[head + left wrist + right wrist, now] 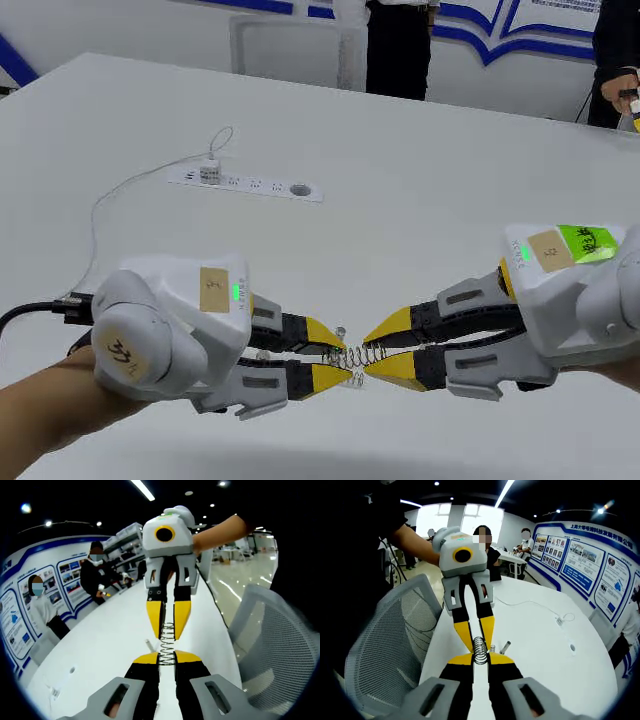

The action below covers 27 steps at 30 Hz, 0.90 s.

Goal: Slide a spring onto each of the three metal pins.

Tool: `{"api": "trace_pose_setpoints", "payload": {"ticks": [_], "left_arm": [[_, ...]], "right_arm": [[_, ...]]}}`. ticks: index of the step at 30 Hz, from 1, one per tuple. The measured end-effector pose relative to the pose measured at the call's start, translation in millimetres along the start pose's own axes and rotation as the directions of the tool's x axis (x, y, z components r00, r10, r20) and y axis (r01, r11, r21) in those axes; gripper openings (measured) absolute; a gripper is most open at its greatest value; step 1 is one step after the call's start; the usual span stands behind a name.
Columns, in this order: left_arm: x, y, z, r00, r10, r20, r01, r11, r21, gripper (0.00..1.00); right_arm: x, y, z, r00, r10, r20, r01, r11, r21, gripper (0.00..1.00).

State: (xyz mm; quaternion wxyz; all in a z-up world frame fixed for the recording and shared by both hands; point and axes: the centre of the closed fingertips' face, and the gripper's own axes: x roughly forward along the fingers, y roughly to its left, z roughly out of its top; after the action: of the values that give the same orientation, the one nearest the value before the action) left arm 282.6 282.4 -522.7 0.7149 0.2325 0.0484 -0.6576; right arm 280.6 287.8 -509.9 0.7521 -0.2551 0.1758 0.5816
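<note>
A steel spring point(360, 353) hangs level just above the white table point(450, 180), stretched between the two grippers' yellow tips. My left gripper point(342, 358) comes in from the left and is shut on one end of it. The right gripper point(368, 351) faces it and is shut on the other end. The left gripper view has the spring point(167, 642) running from my own tips point(166, 658) up into the right gripper's tips point(168, 615). Whether a pin runs inside the coil I cannot tell. One short metal pin point(340, 331) stands on the table behind the tips, also seen as the pin point(505, 646). A second small spring point(356, 379) lies just below them.
A white power strip point(245, 183) with a thin cable lies mid-table, beyond the grippers. A grey mesh chair point(270, 645) stands at the table's near edge. People stand at the far side point(400, 45), beside another chair point(290, 50).
</note>
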Motion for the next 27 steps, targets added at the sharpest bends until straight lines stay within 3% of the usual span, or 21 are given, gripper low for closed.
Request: {"api": "trace_pose_setpoints", "payload": {"ticks": [5, 13, 21, 27], "left_arm": [[0.2, 0.9, 0.0, 1.0000, 0.001, 0.002, -0.001, 1.000, 0.000, 0.10], [1.0, 0.1, -0.3, 1.0000, -0.002, 0.010, 0.002, 1.000, -0.003, 0.09], [3.9, 0.7, -1.7, 1.0000, 0.006, 0.005, -0.005, 1.000, -0.015, 0.09], [3.8, 3.1, -8.7, 0.9995, 0.025, -0.019, -0.026, 0.999, -0.042, 0.10]], "right_arm": [[0.7, -0.2, 3.6, 0.9999, 0.006, 0.013, -0.006, 1.000, 0.017, 0.10], [3.4, 0.8, 16.3, 0.9965, 0.019, 0.081, -0.024, 0.998, 0.063, 0.10], [11.1, 0.9, 24.4, 0.9955, 0.026, 0.091, -0.032, 0.998, 0.062, 0.10], [19.6, -1.2, 23.2, 0.9979, 0.003, 0.065, -0.008, 0.996, 0.086, 0.10]]}}
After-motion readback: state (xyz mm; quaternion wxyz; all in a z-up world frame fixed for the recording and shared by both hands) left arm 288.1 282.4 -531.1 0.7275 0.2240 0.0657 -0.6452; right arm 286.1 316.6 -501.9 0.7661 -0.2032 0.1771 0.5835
